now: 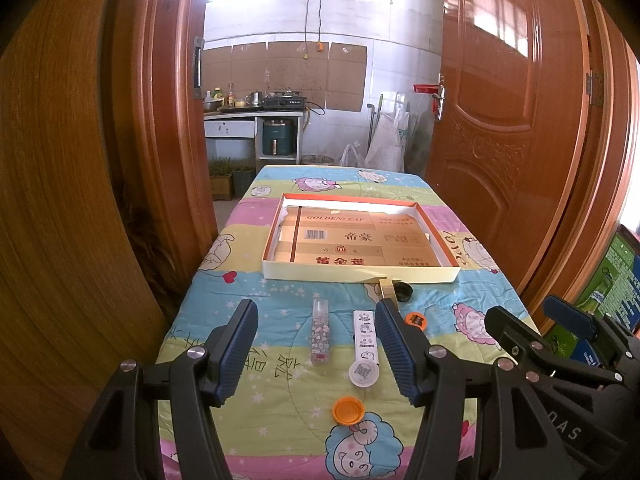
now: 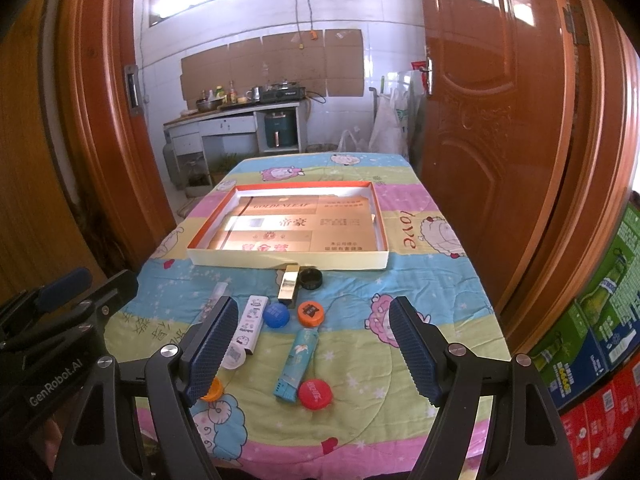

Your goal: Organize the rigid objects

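Note:
A shallow cardboard box lid lies open mid-table. In front of it lie small items: a patterned clear spray bottle, a white stick box, a white cap, an orange cap, a gold lighter, a black cap, a blue cap, an orange printed cap, a teal lighter and a red cap. My left gripper is open above the bottle and stick box. My right gripper is open above the teal lighter.
The table has a cartoon-print quilt. Wooden doors flank its far end, with a kitchen counter beyond. Stacked cartons stand at the right. The right gripper's body is beside the left one.

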The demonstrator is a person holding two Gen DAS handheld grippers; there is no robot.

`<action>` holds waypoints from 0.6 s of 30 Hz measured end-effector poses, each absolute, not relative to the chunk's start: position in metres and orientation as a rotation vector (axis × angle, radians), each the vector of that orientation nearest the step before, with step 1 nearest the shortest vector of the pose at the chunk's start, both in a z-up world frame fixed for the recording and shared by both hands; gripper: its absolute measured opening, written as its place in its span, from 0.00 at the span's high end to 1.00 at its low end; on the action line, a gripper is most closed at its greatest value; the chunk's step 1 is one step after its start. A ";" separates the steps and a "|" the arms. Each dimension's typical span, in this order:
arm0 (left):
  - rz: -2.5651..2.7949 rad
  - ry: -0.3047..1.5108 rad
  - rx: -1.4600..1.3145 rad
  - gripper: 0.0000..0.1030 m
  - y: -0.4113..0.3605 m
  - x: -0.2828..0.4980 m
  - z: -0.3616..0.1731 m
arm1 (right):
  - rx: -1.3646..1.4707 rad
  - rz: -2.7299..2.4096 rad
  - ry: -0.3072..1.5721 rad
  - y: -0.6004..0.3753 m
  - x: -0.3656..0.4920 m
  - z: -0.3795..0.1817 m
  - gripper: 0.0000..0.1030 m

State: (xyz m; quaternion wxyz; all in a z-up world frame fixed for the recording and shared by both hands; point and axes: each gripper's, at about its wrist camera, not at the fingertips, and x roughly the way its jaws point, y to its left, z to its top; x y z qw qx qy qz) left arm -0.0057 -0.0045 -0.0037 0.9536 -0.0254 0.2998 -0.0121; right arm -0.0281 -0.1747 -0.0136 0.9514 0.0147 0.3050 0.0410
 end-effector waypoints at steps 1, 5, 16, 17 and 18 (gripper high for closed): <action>-0.024 0.609 -0.052 0.40 -0.004 -0.006 -0.003 | 0.030 0.083 0.620 -0.175 -0.028 -0.014 0.23; -0.025 0.611 -0.052 0.40 -0.004 -0.007 -0.005 | 0.030 0.083 0.621 -0.175 -0.028 -0.014 0.23; -0.056 0.639 -0.057 0.40 0.003 -0.004 -0.015 | 0.046 0.096 0.638 -0.184 -0.026 -0.029 0.23; -0.066 0.646 -0.059 0.40 0.006 -0.004 -0.020 | 0.048 0.103 0.643 -0.187 -0.026 -0.033 0.23; -0.072 0.652 -0.061 0.40 0.008 -0.003 -0.023 | 0.047 0.109 0.650 -0.189 -0.026 -0.037 0.23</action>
